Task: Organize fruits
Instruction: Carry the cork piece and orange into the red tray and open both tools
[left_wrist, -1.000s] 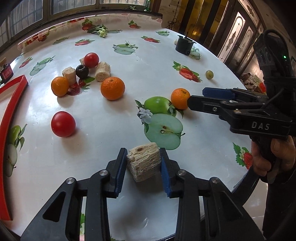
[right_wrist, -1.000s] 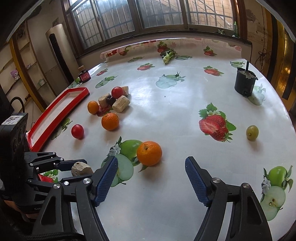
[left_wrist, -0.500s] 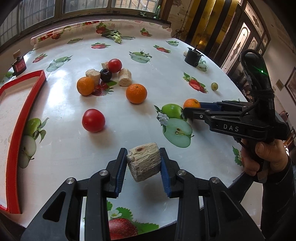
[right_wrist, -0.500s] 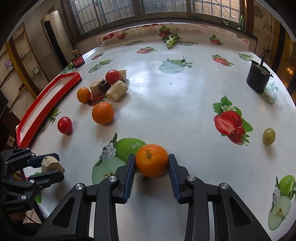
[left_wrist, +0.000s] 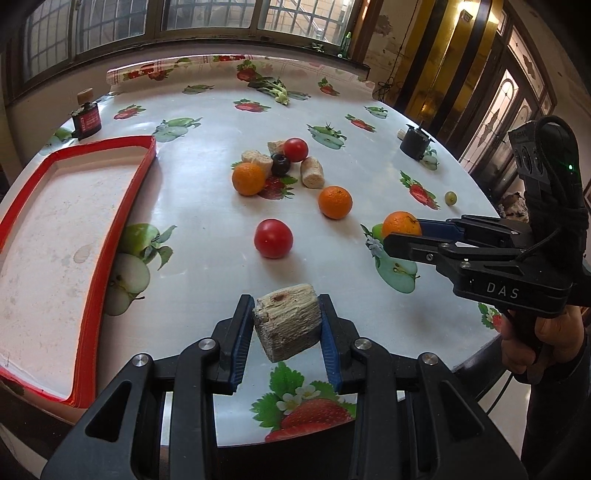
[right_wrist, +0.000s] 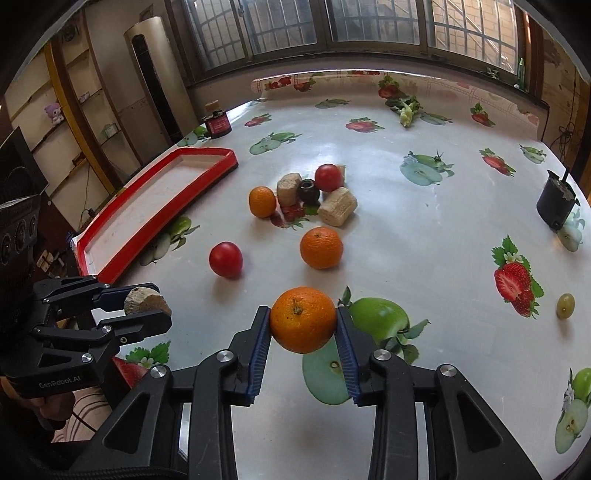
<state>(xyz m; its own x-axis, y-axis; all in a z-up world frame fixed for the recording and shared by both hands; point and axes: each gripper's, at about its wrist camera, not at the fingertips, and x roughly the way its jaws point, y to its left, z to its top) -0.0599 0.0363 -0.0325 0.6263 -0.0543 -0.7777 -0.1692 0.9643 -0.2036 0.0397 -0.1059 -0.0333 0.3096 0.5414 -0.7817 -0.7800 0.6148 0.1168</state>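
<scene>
My left gripper (left_wrist: 286, 326) is shut on a pale fibrous chunk (left_wrist: 286, 325), held above the near table edge; the same chunk (right_wrist: 146, 301) shows in the right wrist view. My right gripper (right_wrist: 303, 334) is shut on an orange (right_wrist: 303, 319), lifted off the cloth; this orange (left_wrist: 400, 224) appears at the right in the left wrist view. On the table lie a red tomato (left_wrist: 273, 238), two more oranges (left_wrist: 335, 202) (left_wrist: 248, 178), another tomato (left_wrist: 295, 149), a dark fruit (left_wrist: 280, 164) and several pale chunks (left_wrist: 312, 172). A red-rimmed tray (left_wrist: 94, 258) lies at the left.
A small green grape (right_wrist: 565, 305) sits at the right edge of the table. A black pot (right_wrist: 557, 202) stands at the far right, a dark jar (right_wrist: 218, 123) at the far left and a leafy vegetable (right_wrist: 406, 109) at the back. A hand (left_wrist: 539, 338) holds the right gripper.
My right gripper closed on the orange and lifted it off the table. Both grippers have swung left toward the red tray, each carrying its load.
</scene>
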